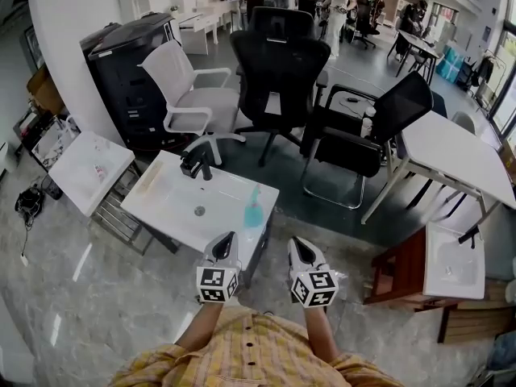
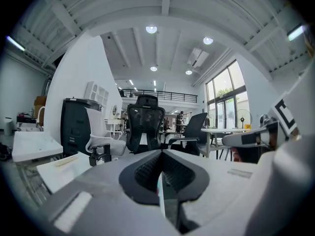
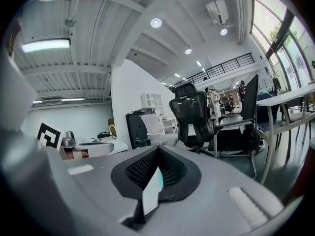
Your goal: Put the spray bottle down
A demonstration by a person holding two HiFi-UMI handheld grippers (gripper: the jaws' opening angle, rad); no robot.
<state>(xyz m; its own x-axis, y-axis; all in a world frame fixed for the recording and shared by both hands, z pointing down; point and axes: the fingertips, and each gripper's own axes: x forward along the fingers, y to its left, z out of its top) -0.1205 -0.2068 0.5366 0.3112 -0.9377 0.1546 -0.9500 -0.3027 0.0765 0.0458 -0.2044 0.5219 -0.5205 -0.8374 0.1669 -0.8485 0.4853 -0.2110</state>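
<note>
The spray bottle [image 1: 254,208] is seen standing upright on the right-hand edge of a white sink [image 1: 159,190], a little ahead of both sets of jaws and roughly on the line that runs between them, touched by neither. The left gripper [image 1: 227,237] and the right gripper [image 1: 300,243] are held side by side close to the person's body, short of the sink's near rim, with open floor beneath them. In the left gripper view the jaws are shown clenched, pads met at the tips, and nothing is gripped between them; only a thin sliver of the scene beyond is glimpsed through the slot below the tips. In the right gripper view the same is shown: the jaws are pressed together on nothing, and a pale wedge with a hint of teal is caught through the slot, too narrow to be named with certainty. A black tap [image 1: 196,164] is set at the far side of the sink, well beyond the jaws, and a black office chair [image 1: 278,63] and a white chair [image 1: 189,91] are ranged farther off. The task is judged to be as good as done: the bottle is set down, stable and released, and nothing more than a drawing away of the grippers appears to be left.
</note>
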